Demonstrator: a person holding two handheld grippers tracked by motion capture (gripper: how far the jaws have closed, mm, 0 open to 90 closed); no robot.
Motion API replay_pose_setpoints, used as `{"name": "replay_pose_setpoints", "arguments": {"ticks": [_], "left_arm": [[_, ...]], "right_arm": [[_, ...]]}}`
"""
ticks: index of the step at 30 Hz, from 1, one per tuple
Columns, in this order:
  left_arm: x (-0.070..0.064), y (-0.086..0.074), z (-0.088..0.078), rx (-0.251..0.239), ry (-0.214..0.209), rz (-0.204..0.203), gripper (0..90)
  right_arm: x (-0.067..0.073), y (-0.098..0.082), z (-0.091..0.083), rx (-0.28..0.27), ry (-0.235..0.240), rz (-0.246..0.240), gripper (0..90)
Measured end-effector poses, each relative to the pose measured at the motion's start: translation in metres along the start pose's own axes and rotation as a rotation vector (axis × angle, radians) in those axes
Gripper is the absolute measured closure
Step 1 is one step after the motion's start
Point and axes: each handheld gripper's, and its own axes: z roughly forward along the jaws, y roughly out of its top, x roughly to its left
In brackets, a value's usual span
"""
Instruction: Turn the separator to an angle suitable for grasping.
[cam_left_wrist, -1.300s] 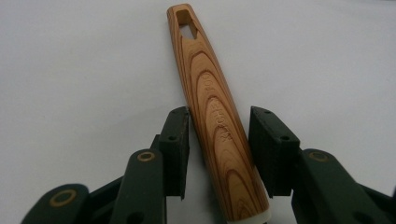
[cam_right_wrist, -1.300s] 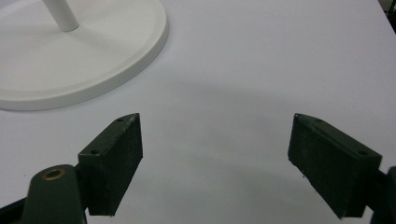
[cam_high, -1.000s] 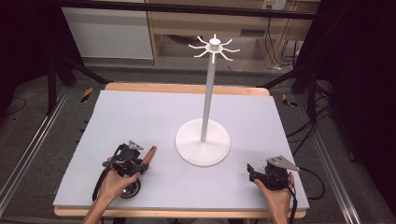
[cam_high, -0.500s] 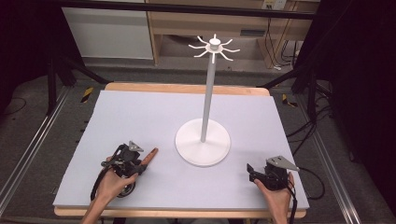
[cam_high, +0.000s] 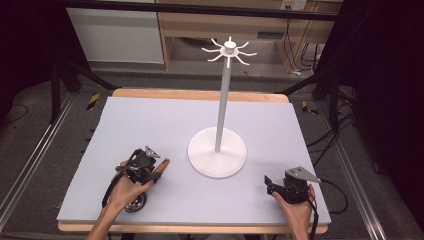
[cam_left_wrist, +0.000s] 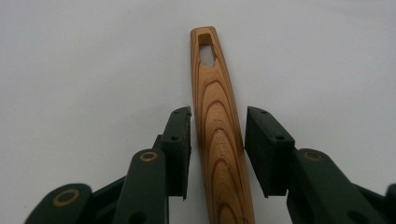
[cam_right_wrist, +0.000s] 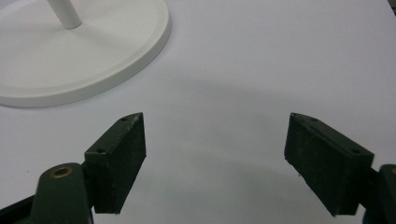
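Pale grey table (cam_high: 150, 120), my left gripper (cam_left_wrist: 217, 154) jaws just eased apart, wooden handle (cam_left_wrist: 219, 140) lying between them unpressed, its slotted end clear in left gripper view, right gripper (cam_right_wrist: 215, 158) wide, empty, near white stand (cam_high: 217, 150).

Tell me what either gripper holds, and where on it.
Nothing is gripped. The left gripper straddles the wooden handle mid-length; its jaws have just been opening, gaps showing on both sides. The right gripper is open over bare table.
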Motion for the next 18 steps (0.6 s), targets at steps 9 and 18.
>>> {"name": "replay_pose_setpoints", "arguments": {"ticks": [9,18], "left_arm": [[0.0031,0.0025,0.0063,0.026,-0.027,-0.006,62.7],[0.0049,0.0057,0.0070,0.054,-0.036,-0.018,63.4]], "right_arm": [[-0.0006,0.0001,0.0008,0.003,0.002,-0.007,21.8],[-0.0009,0.0003,0.0019,0.009,0.008,-0.004,21.8]]}}
